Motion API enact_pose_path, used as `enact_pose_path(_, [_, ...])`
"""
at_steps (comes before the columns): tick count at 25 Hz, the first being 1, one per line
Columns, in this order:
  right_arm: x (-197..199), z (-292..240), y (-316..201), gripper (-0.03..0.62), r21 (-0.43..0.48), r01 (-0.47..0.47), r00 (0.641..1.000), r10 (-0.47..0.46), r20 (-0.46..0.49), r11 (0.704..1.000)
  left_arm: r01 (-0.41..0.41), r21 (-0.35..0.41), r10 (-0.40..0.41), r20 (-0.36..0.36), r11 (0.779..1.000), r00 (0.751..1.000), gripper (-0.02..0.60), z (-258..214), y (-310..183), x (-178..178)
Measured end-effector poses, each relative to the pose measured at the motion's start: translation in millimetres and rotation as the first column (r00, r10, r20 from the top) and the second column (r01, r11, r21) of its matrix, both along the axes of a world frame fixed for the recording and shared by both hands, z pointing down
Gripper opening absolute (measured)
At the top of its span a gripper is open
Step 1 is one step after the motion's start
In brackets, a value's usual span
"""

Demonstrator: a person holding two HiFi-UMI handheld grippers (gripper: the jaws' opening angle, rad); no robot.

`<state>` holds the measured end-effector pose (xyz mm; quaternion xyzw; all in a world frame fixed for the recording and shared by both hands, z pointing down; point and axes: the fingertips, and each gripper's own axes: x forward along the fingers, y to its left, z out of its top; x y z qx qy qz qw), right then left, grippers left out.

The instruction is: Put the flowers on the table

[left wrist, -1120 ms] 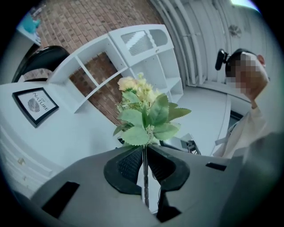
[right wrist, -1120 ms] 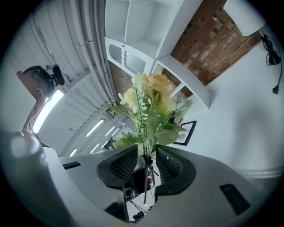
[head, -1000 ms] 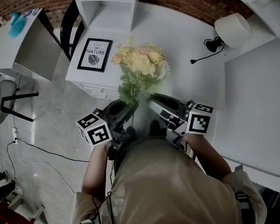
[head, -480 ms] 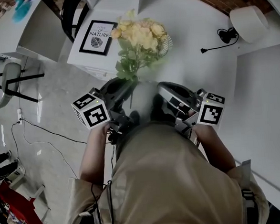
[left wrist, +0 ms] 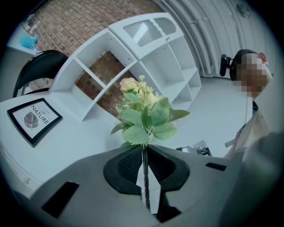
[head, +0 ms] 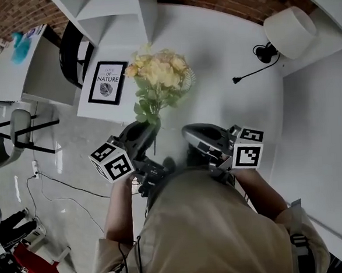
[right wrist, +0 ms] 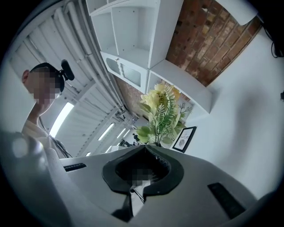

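A bouquet of pale yellow flowers (head: 158, 75) with green leaves is held upright in the air, over the near left edge of the white round table (head: 223, 53). My left gripper (head: 151, 127) is shut on its thin dark stem. In the left gripper view the stem runs down between the pads (left wrist: 133, 164), under the leaves of the flowers (left wrist: 146, 120). My right gripper (head: 186, 132) hangs just right of the stem, shut with nothing between its jaws. Its own view, over the right gripper (right wrist: 144, 148), has the flowers (right wrist: 162, 111) a short way ahead.
A framed print (head: 104, 82) lies on a low white cabinet left of the table, with a black chair (head: 71, 52) and white shelving (head: 113, 14) behind. A white lampshade (head: 289, 31) and a black cable (head: 258, 57) sit at the table's far right. Grey floor lies to the left.
The bouquet stays in my left gripper while the head camera swings. My right gripper now stands a little farther from the stem.
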<state>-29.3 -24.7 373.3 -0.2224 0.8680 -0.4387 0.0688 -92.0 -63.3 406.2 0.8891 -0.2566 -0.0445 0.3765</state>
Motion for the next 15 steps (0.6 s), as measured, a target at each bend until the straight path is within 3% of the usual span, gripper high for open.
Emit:
enact_pose_path(6, [53,5,-48,0.023,-0.042,-0.072,0.997,0.073,0.026,0.997,0.024,0.001,-0.024,0.105,1.000,0.994,0.040,6,-48,32])
enact_pose_path(15, [81,13,-67,0.023,-0.073,-0.076,0.997,0.078,0.026,0.994,0.047,-0.030,-0.038,0.246,0.998,0.969,0.040,36,-75,52])
